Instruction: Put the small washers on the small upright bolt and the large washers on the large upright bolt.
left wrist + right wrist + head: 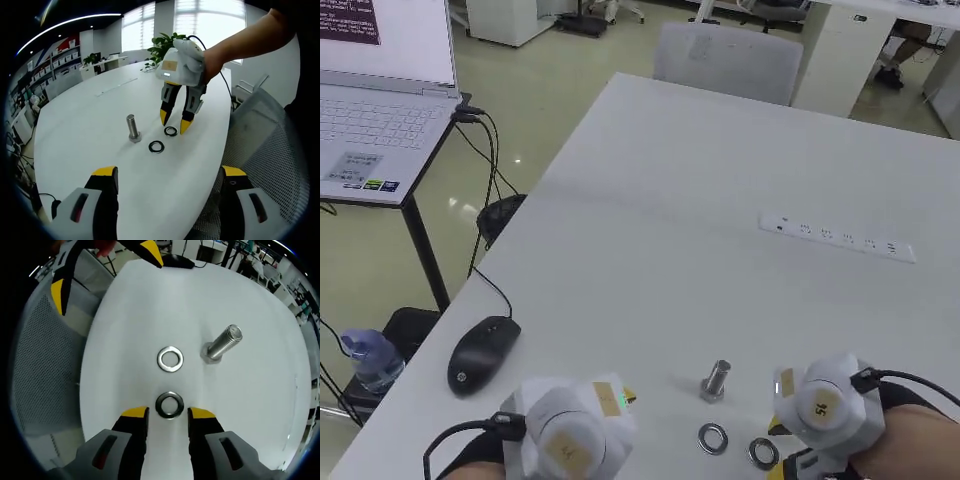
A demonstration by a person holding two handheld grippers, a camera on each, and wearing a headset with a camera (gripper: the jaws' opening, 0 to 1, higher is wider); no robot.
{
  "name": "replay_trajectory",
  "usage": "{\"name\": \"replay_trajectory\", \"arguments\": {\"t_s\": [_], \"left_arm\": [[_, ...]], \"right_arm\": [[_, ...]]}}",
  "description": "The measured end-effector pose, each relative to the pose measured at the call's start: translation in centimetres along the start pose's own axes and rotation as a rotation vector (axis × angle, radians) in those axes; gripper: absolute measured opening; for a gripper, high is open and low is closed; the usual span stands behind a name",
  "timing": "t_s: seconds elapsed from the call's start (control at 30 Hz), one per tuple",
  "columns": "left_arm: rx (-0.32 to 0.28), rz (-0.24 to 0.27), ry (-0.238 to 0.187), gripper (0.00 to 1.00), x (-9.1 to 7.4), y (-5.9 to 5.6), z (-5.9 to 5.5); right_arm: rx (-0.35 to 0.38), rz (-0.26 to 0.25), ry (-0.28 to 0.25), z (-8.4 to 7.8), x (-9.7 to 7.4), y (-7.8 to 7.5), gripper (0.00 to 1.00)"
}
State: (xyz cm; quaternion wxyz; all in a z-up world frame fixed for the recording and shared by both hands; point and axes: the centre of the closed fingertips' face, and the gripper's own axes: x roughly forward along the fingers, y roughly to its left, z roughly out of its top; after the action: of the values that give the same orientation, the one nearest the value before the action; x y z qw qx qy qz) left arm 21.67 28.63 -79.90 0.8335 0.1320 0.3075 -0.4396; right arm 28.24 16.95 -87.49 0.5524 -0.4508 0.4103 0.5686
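Observation:
One steel bolt (717, 380) stands upright on the white table (700, 200), near its front edge. Two steel washers lie flat in front of it: one (712, 438) close to the bolt, the other (763, 452) further right. My right gripper (168, 413) points down at the table, open, with the right-hand washer (169, 405) lying between its yellow fingertips (135, 412). The other washer (170, 359) and the bolt (222, 344) lie just beyond. My left gripper (169, 172) is wide open and holds nothing; it faces the bolt (133, 127) and the right gripper (174, 121) from a short distance.
A black mouse (483, 352) with its cable lies at the table's left edge. A white power strip (837, 238) lies further back on the right. A laptop (380, 130) stands on a side stand to the left, with a water bottle (370, 358) below. A grey chair (725, 60) stands at the far end.

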Motion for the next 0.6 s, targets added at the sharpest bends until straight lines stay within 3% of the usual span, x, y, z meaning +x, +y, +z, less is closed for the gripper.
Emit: {"name": "replay_trajectory", "arguments": {"t_s": [0.43,0.6], "left_arm": [[-0.010,-0.002,-0.013,0.82,-0.12,-0.16,-0.02],[-0.009,-0.003,-0.015,0.81,-0.09,-0.32,0.08]], "right_arm": [[0.000,0.026,0.022,0.09,0.36,0.18,0.31],[0.012,0.022,0.004,0.13,0.25,0.05,0.28]]}}
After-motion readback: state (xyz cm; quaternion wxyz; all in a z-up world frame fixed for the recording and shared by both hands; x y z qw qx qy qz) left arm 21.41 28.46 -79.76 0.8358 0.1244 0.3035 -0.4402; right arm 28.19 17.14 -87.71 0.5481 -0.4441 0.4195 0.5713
